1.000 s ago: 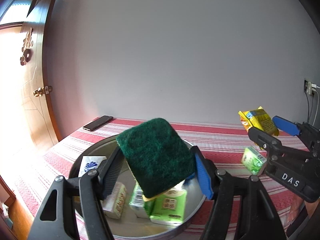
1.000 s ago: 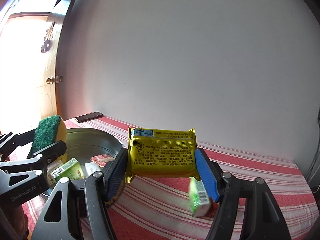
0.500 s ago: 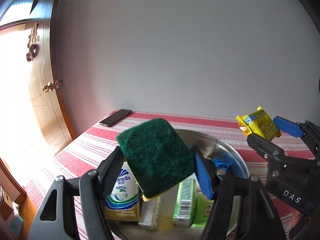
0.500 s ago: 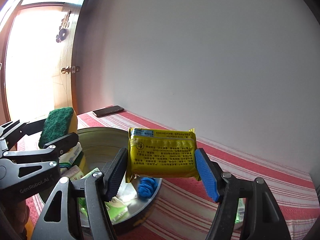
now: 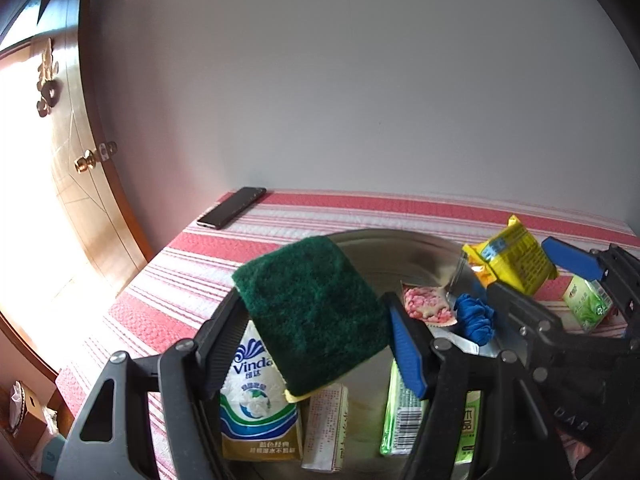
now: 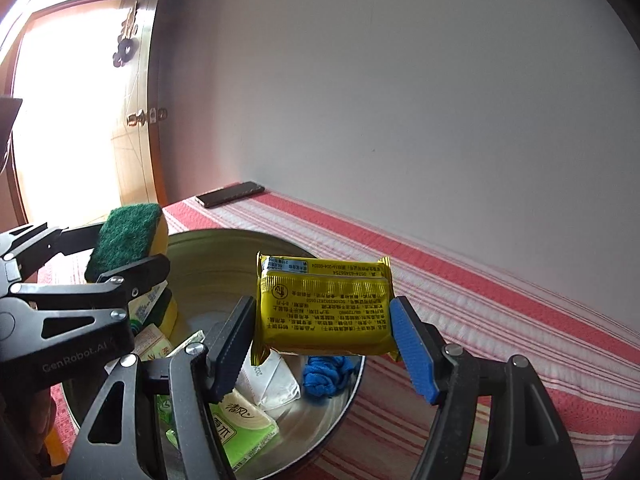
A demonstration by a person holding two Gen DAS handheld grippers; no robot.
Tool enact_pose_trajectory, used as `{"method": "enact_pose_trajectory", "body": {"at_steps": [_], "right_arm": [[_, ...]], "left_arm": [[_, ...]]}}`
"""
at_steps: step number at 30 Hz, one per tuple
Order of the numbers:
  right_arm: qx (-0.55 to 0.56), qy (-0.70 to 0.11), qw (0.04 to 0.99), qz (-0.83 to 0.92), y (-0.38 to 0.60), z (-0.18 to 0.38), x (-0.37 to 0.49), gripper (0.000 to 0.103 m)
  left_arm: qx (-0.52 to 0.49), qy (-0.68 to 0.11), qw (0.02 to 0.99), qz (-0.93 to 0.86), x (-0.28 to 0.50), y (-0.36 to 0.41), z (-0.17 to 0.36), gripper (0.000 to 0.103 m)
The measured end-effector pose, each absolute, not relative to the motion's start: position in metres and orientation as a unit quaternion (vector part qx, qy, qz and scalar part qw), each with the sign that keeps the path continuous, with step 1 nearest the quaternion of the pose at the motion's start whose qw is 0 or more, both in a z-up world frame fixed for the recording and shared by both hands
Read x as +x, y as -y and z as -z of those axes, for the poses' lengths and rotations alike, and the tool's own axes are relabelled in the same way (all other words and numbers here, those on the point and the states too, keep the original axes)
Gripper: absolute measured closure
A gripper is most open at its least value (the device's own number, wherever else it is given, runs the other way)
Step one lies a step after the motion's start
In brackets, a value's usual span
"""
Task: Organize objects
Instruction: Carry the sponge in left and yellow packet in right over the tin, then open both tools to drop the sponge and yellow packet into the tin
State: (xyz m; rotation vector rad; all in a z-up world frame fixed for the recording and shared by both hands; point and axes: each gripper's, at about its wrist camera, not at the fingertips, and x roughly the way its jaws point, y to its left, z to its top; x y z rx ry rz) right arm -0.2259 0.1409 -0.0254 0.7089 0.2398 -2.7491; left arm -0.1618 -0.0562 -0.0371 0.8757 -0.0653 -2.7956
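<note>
A green sponge is pinched by the left hand-held gripper above a metal basin on the striped desk, while a yellow packet is clamped by the right hand-held gripper over the basin's far side (tissue packs and a blue cloth lie inside). A phone lies near the wall.

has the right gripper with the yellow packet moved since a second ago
Yes. The right gripper, shut on the yellow packet, has moved left toward the metal basin and now hangs above its rim.
</note>
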Motion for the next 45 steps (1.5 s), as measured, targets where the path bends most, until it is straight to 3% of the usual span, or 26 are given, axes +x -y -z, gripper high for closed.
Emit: {"method": "enact_pose_trajectory", "body": {"at_steps": [30, 34, 38, 42, 45], "right_arm": [[0.283, -0.095, 0.172, 0.939, -0.128, 0.049, -0.237, 0.031], [0.274, -0.094, 0.176, 0.941, -0.129, 0.048, -0.233, 0.026], [0.260, -0.089, 0.172, 0.946, -0.134, 0.045, -0.227, 0.023], [0.249, -0.069, 0.164, 0.952, -0.148, 0.037, -0.218, 0.023], [0.235, -0.059, 0.151, 0.958, -0.167, 0.031, -0.206, 0.023]], "left_arm": [[0.343, 0.023, 0.105, 0.933, -0.182, 0.061, 0.047, 0.033], [0.336, 0.017, 0.113, 0.935, -0.180, 0.065, 0.044, 0.017], [0.331, 0.016, 0.117, 0.936, -0.176, 0.065, 0.042, 0.017], [0.311, 0.012, 0.129, 0.942, -0.168, 0.059, 0.035, 0.004], [0.295, 0.014, 0.125, 0.947, -0.162, 0.046, 0.029, 0.003]]}}
